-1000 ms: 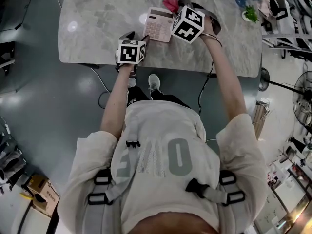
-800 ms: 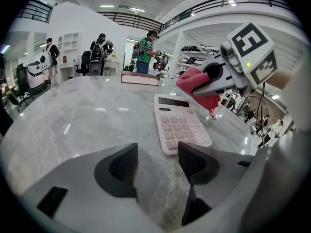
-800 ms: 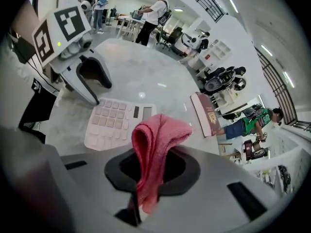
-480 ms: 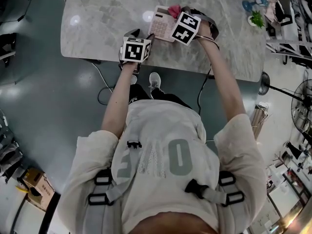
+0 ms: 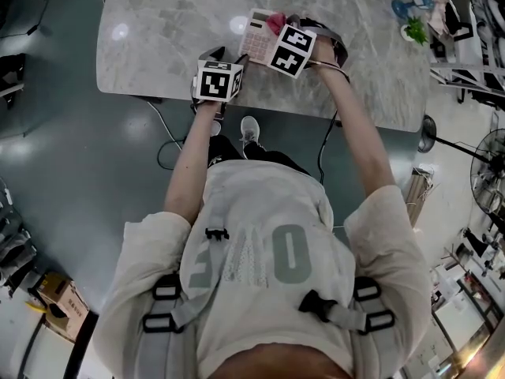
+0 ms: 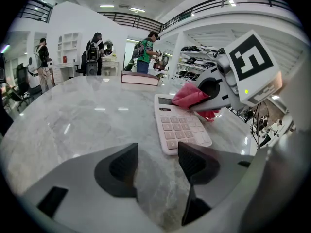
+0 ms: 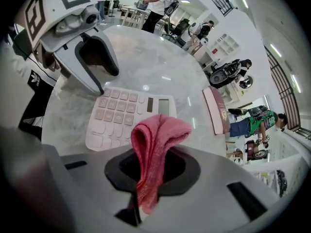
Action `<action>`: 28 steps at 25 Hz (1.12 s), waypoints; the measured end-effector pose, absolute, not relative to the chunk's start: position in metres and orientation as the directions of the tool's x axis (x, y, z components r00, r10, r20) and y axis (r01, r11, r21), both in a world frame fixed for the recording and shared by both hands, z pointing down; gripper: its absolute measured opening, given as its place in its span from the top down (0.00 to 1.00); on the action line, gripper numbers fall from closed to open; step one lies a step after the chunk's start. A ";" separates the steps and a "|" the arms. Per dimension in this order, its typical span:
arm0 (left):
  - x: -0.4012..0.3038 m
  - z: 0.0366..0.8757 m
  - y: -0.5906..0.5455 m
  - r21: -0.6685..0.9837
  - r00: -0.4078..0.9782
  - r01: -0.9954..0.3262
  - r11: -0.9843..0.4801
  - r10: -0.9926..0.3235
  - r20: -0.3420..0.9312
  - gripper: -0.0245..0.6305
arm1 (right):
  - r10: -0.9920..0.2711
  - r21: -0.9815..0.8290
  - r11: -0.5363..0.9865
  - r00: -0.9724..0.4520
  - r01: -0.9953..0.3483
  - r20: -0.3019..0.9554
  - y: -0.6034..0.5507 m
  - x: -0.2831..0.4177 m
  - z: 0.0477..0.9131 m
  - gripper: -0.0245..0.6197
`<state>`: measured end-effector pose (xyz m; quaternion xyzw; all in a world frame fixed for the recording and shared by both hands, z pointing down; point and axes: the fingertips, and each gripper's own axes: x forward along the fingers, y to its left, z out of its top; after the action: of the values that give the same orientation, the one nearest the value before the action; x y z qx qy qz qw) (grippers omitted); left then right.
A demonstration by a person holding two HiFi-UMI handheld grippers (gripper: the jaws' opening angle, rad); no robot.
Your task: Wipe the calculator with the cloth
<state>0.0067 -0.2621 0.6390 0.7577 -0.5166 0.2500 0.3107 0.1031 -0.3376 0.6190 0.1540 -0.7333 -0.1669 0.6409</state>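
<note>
Grey-veined marble table [image 5: 158, 38] filled the foreground of a bright open hall, where people stood at desks far behind; the pink calculator [image 6: 182, 127] lay flat on it, keys up; the right gripper [image 7: 150, 168] had its jaws pinched together on a folded pink cloth [image 7: 158, 140], a bunched loop standing out past the tips, probably so that soft fabric rather than plastic would meet the keys; that loop hung over the calculator's display end, though whether it touched I could not tell; the left gripper [image 6: 156, 166] stood with jaws apart and nothing between them, low over the table just beside the calculator's near corner, seemingly placed to steady it against sliding; the wiping looked barely begun.
</note>
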 end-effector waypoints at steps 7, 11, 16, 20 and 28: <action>0.007 0.640 -0.262 0.211 0.341 -0.938 -0.275 -0.627 0.701 0.56 | -0.434 0.442 0.896 -0.132 0.038 0.891 -0.320 0.101 0.627 0.87; 0.007 0.639 -0.262 0.210 0.341 -0.938 -0.276 -0.628 0.699 0.56 | -0.441 0.453 0.889 -0.139 0.071 0.887 -0.307 0.099 0.628 0.87; 0.008 0.638 -0.262 0.212 0.342 -0.938 -0.276 -0.627 0.700 0.56 | -0.407 0.425 0.900 -0.161 0.096 0.899 -0.286 0.098 0.630 0.87; 0.007 0.639 -0.262 0.210 0.341 -0.938 -0.276 -0.629 0.699 0.56 | -0.392 0.416 0.899 -0.175 0.136 0.903 -0.263 0.096 0.634 0.87; 0.006 0.637 -0.263 0.209 0.341 -0.938 -0.276 -0.631 0.697 0.56 | -0.346 0.382 0.910 -0.209 0.163 0.915 -0.228 0.092 0.637 0.87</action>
<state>0.0065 -0.2630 0.6369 0.7587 -0.5170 0.2498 0.3077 0.0917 -0.2277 0.6374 0.0611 -0.7503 -0.2036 0.6260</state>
